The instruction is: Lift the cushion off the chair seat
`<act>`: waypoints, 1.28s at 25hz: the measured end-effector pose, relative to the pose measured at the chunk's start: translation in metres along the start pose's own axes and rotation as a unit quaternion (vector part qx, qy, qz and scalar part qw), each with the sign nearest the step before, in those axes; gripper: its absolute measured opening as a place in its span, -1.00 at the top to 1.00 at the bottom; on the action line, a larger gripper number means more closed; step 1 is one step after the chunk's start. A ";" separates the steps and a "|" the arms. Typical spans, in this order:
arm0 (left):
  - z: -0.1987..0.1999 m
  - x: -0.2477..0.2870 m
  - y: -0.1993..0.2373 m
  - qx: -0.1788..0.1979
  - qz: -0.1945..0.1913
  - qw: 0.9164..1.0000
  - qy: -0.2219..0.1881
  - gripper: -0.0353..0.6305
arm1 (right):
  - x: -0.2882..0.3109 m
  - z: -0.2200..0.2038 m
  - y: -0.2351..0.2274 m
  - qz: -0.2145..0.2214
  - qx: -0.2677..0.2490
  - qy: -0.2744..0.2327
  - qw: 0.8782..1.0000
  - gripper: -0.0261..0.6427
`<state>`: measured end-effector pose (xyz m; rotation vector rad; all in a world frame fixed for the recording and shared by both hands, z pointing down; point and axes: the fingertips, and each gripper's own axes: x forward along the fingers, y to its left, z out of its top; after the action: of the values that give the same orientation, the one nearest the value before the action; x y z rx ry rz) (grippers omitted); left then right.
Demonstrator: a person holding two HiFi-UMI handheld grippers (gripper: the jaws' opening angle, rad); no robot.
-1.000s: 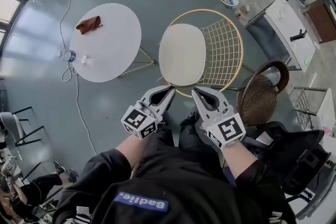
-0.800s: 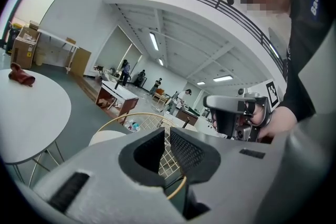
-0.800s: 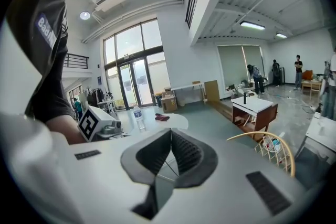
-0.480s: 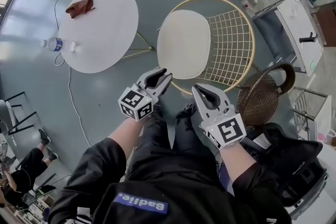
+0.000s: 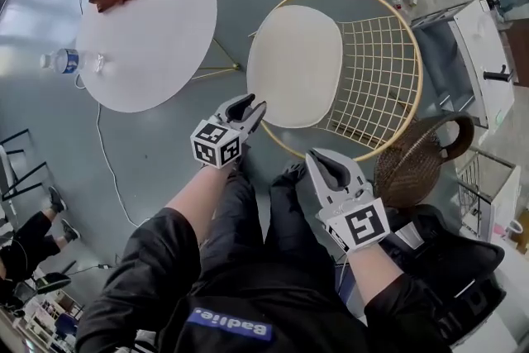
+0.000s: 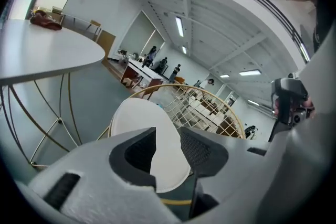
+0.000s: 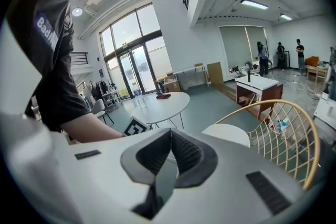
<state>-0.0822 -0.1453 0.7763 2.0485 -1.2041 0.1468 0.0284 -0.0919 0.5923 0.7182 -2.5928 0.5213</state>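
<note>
Just off chair point(image 5: 372, 70) seat's near edge, I'm holding left gripper point(image 5: 254, 104), jaws just been opening, nothing between; cushion point(image 5: 293, 66) lying directly ahead on seat, long axis running away. Right gripper point(image 5: 318, 155) clenched, empty, sitting farther back.

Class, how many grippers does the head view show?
2. The left gripper, its jaws just opening with nothing between them, is by the cushion's near edge; the right gripper is lower, beside the person's legs. None hidden.

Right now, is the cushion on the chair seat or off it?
On: the cushion lies flat on the seat of the wire chair.
</note>
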 end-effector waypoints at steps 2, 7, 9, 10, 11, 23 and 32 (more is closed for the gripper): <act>-0.011 0.008 0.018 -0.022 0.014 1.000 0.002 0.44 | 0.003 -0.006 -0.001 0.003 0.000 0.005 1.000 0.84; -0.041 0.023 0.058 -0.069 0.051 0.996 0.006 0.42 | 0.012 -0.027 0.006 0.029 -0.002 0.022 0.999 0.84; -0.054 0.029 0.070 -0.080 0.060 0.995 0.012 0.41 | 0.015 -0.034 0.009 0.039 -0.002 0.028 0.999 0.84; -0.060 0.033 0.076 -0.083 0.064 0.994 0.015 0.40 | 0.017 -0.038 0.009 0.041 -0.004 0.031 0.999 0.84; -0.064 0.037 0.082 -0.085 0.067 0.994 0.016 0.38 | 0.019 -0.040 0.009 0.042 -0.008 0.033 0.999 0.84; -0.089 0.073 0.117 -0.164 0.077 0.983 0.023 0.27 | 0.018 -0.075 0.015 0.053 -0.010 0.064 0.996 0.84; -0.083 0.072 0.105 -0.149 0.091 0.982 0.069 0.52 | -0.014 -0.065 0.015 0.022 -0.007 0.077 0.997 0.84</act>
<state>-0.1048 -0.1723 0.9237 1.6428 -1.2432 0.1807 0.0493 -0.0449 0.6372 0.5928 -2.4714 0.5503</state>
